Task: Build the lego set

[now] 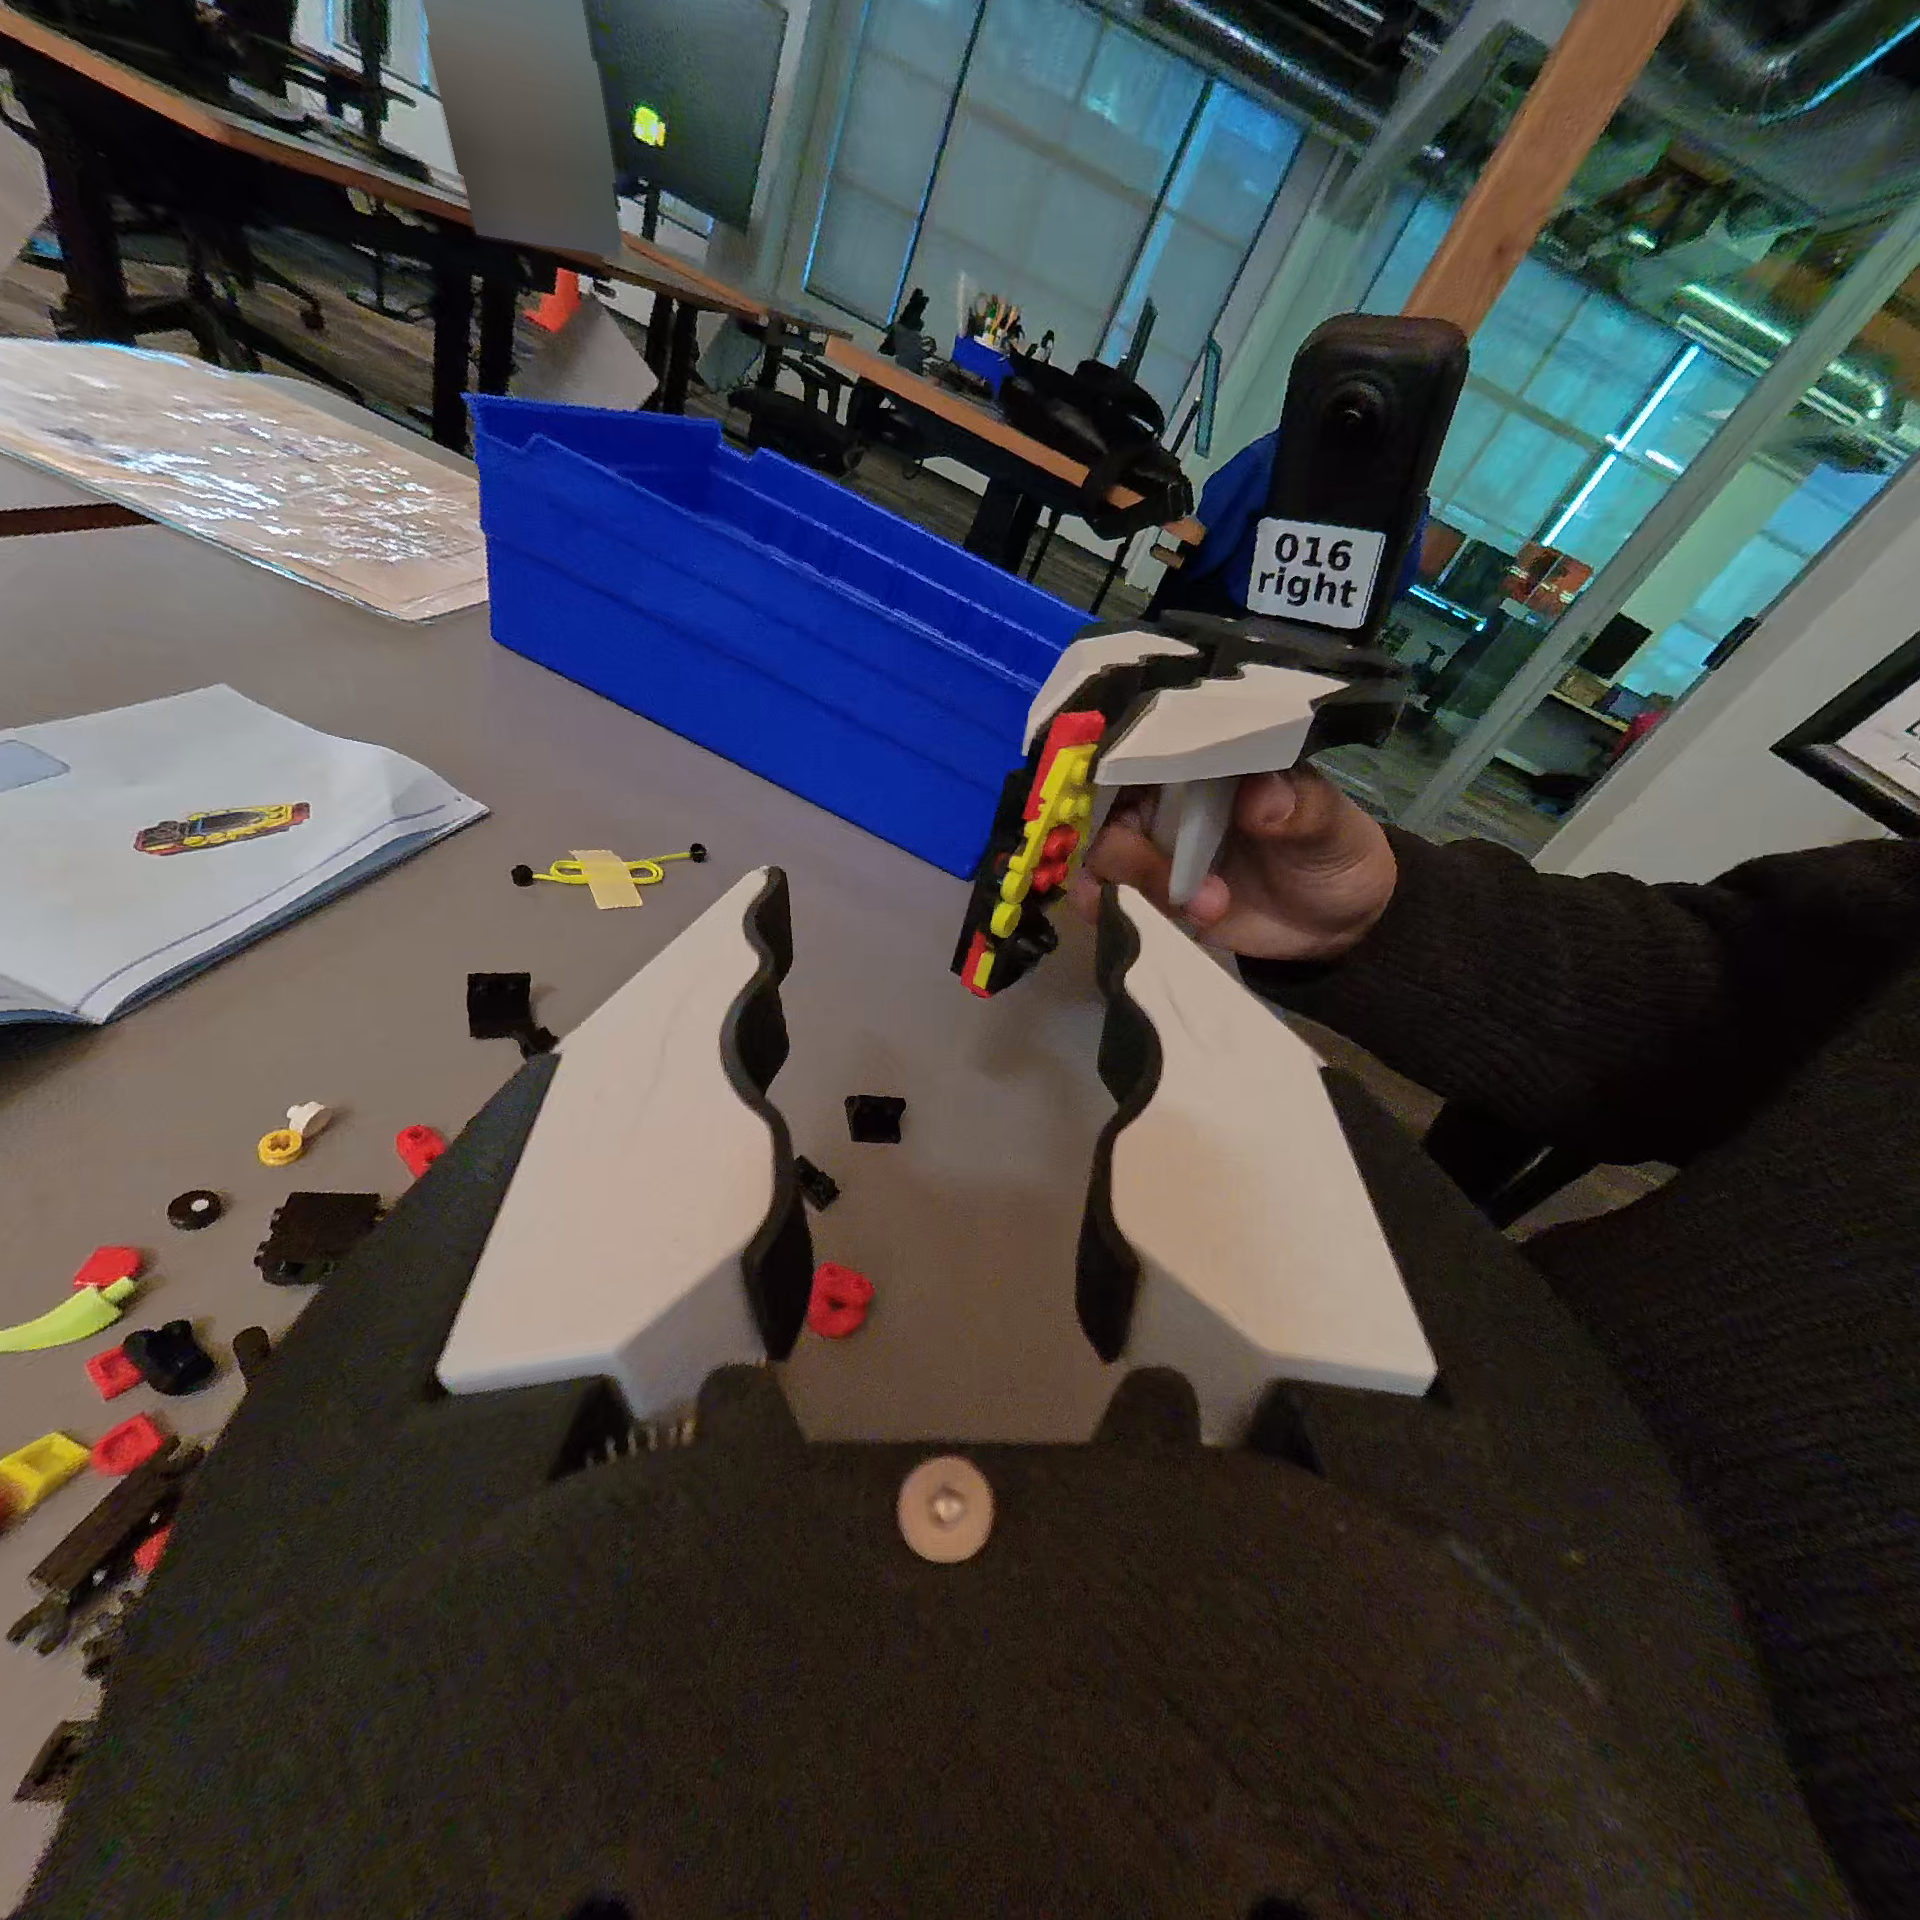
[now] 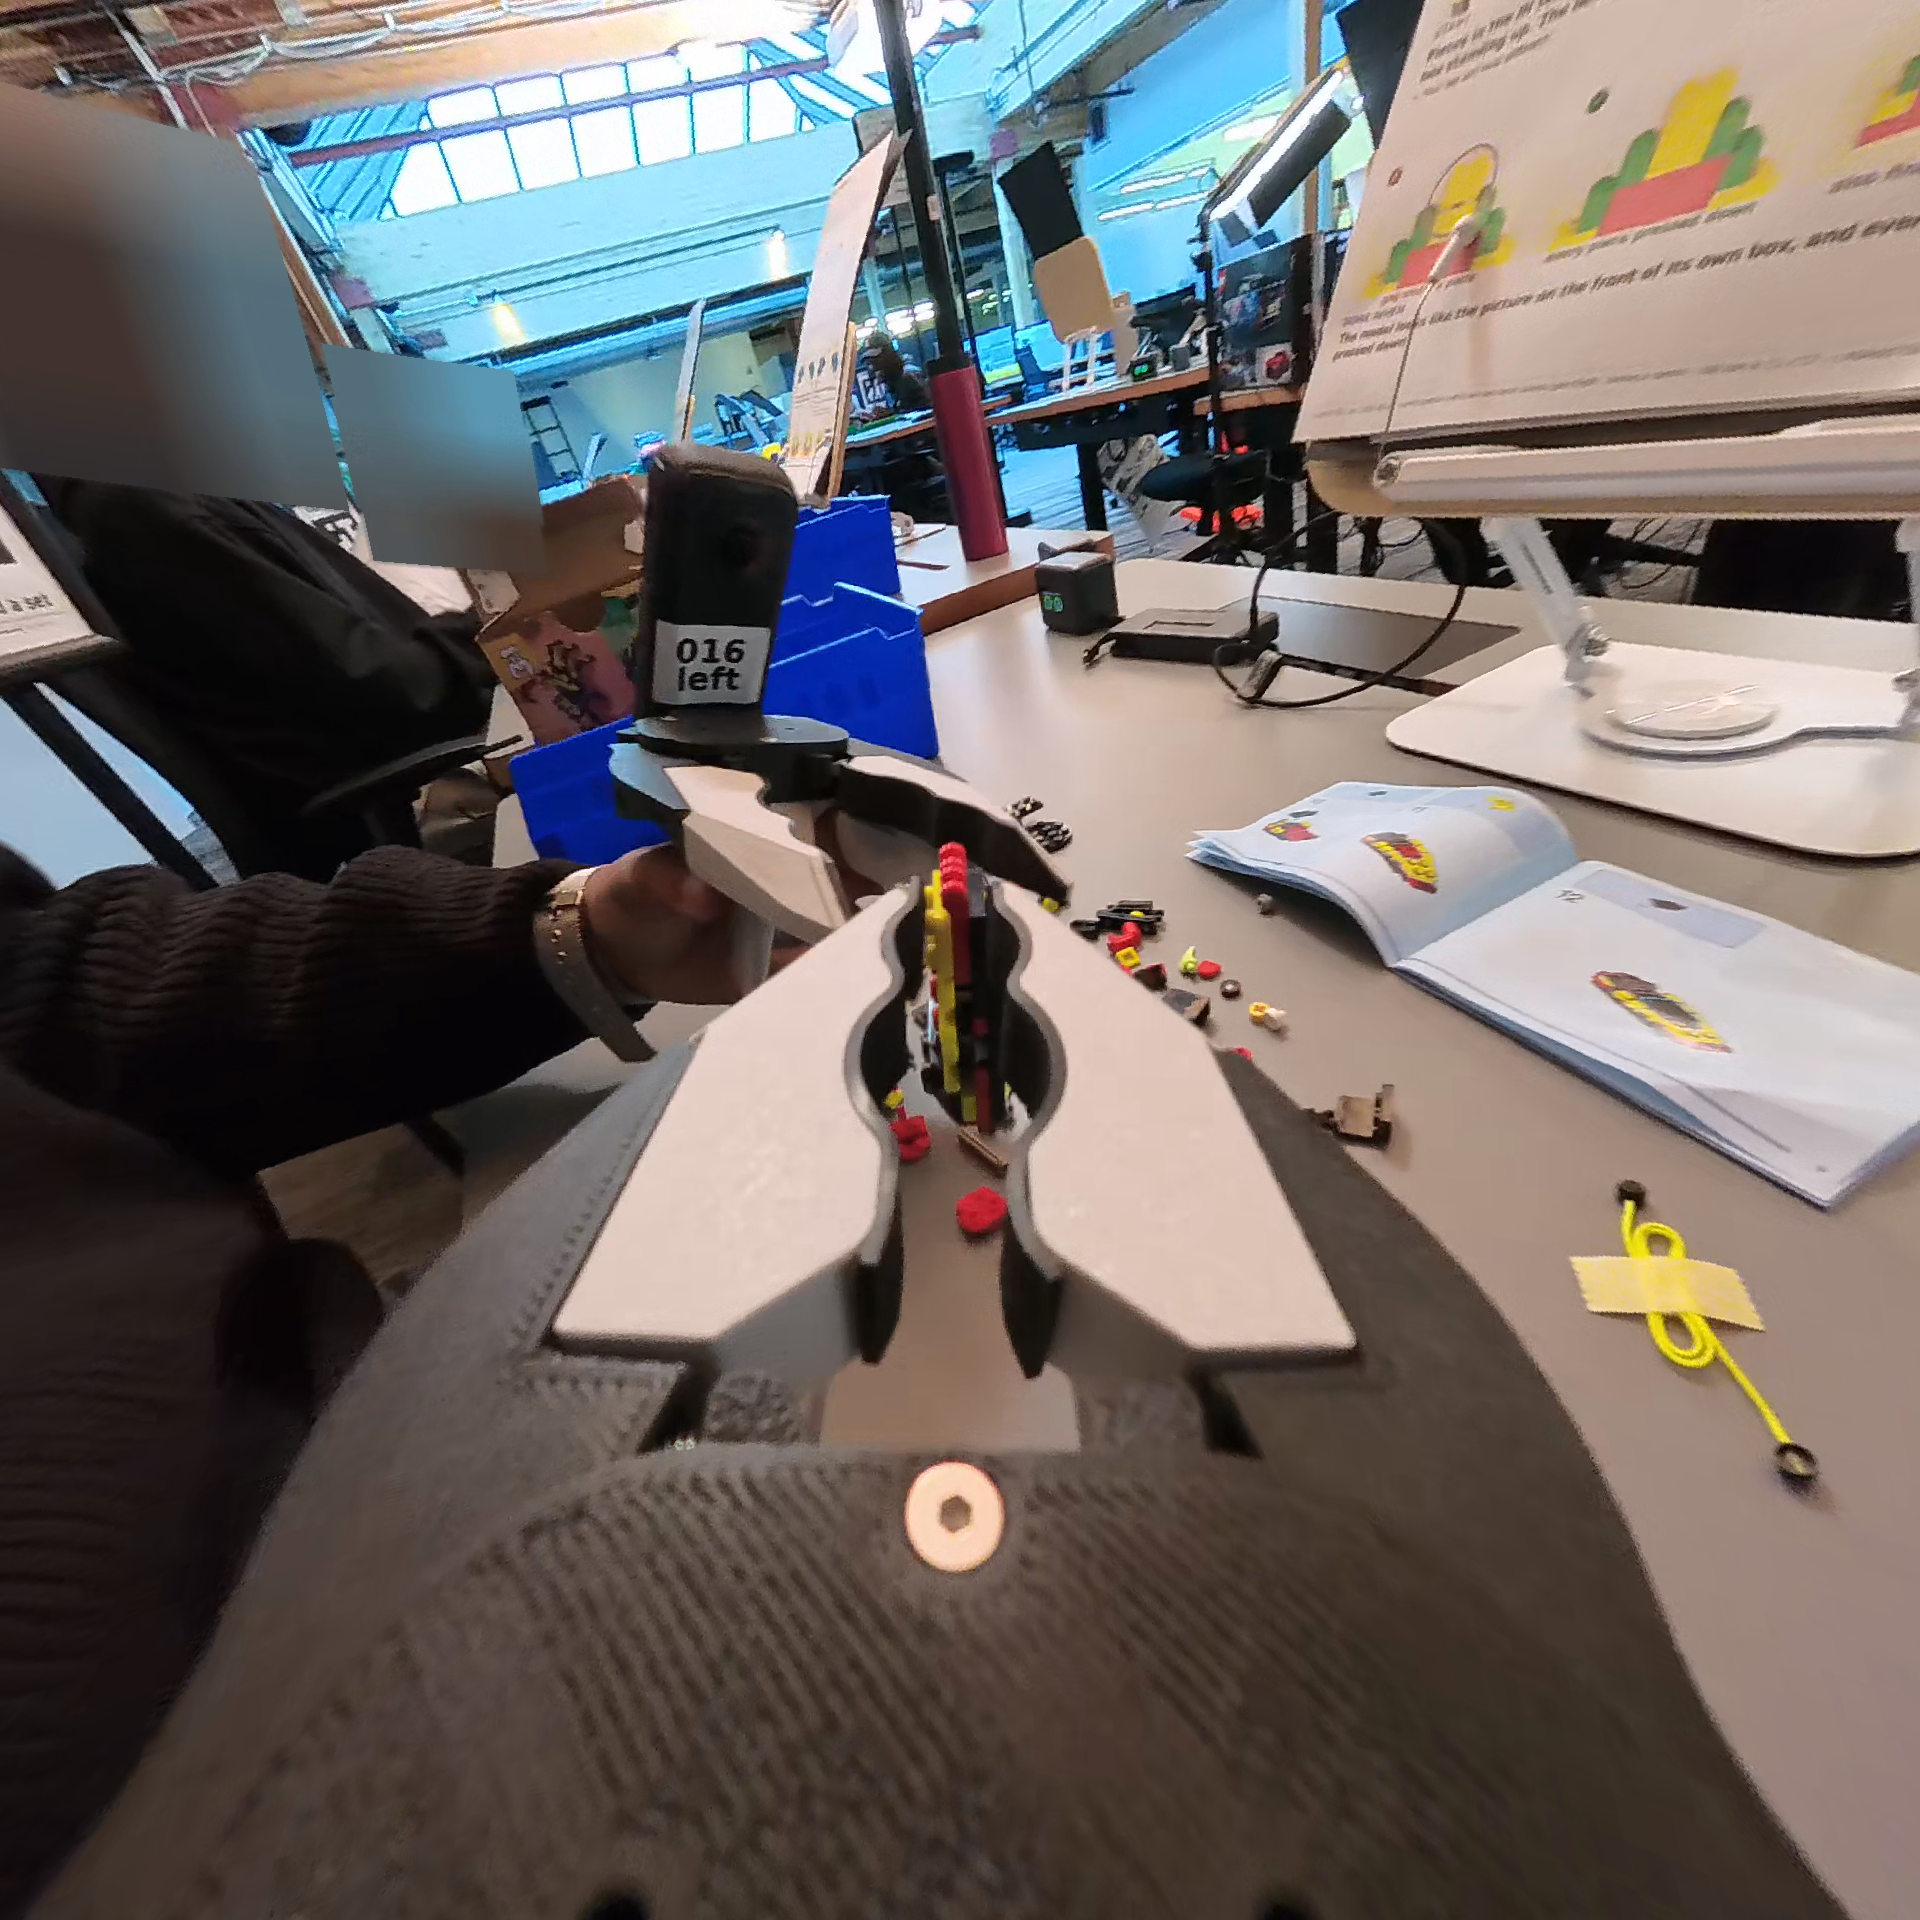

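My right gripper point(image 2: 961, 899) is shut on a flat black, yellow and red lego assembly point(image 2: 961, 997) and holds it on edge above the grey table point(image 2: 1351, 1351). In the left wrist view the same assembly point(image 1: 1039, 852) hangs down from the right gripper point(image 1: 1070, 753), its lower end just above the table. My left gripper point(image 1: 940, 904) is open and empty, its tips close in front of the assembly; I cannot tell if they touch it. Its fingers point(image 2: 769, 852) show behind the assembly in the right wrist view. A red piece point(image 1: 840, 1299) and a black piece point(image 1: 875, 1117) lie between the left fingers.
Several loose red, yellow and black pieces point(image 1: 156, 1330) lie scattered at the left. An open instruction booklet point(image 2: 1558, 935), a taped yellow cord point(image 2: 1673, 1299) and a blue bin point(image 1: 748, 603) are on the table. A white stand point(image 2: 1662, 727) holds a sheet at the far right. My two grippers' fingertips are within a few centimetres of each other. The black piece point(image 1: 875, 1117) is about equally far from each gripper, around 12 centimetres.
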Demonstrator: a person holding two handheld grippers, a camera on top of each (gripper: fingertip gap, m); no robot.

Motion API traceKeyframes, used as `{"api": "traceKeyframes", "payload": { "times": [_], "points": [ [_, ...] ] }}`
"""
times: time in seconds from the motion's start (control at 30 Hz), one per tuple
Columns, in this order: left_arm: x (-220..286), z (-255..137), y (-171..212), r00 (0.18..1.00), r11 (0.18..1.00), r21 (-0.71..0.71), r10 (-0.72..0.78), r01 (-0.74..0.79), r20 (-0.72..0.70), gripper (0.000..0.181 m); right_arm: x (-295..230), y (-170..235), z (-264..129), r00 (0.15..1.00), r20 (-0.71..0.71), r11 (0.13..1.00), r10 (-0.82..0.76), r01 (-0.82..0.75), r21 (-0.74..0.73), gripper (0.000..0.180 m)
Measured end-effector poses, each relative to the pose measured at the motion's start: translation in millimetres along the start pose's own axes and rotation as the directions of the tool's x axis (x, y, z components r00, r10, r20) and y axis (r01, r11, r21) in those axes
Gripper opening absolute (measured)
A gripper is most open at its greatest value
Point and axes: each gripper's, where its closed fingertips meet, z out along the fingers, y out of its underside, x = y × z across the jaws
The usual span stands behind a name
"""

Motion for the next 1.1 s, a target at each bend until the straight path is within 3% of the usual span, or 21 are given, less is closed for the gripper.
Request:
{"api": "traceKeyframes", "payload": {
  "times": [0.3, 0.5, 0.73, 1.1],
  "points": [
    [24.9, -13.5, -11.0, 0.999, 0.999, 0.038, -0.019, 0.02, -0.034, 0.07, 0.3, -1.7, 4.3, 1.0, -0.001, 1.0, -0.008, 0.008, 0.004, 0.009],
    [16.6, -49.8, -6.0, 0.993, 0.998, 0.058, -0.02, 0.014, 0.114, 0.07, 7.3, -20.2, 24.9, 0.994, 0.075, 0.992, 0.083, -0.09, 0.093, 0.009],
    [11.8, -97.0, 0.1, 0.946, 0.989, 0.149, -0.066, 0.019, 0.319, 0.069, -10.4, -18.6, 63.8, 0.977, 0.191, 0.993, 0.09, -0.103, 0.058, 0.01],
    [39.4, -97.2, 25.4, 0.911, 0.986, 0.155, -0.12, 0.063, 0.394, 0.077, -41.4, -6.6, 90.4, 0.956, 0.291, 0.999, 0.043, -0.043, -0.005, 0.01]
  ]
}}
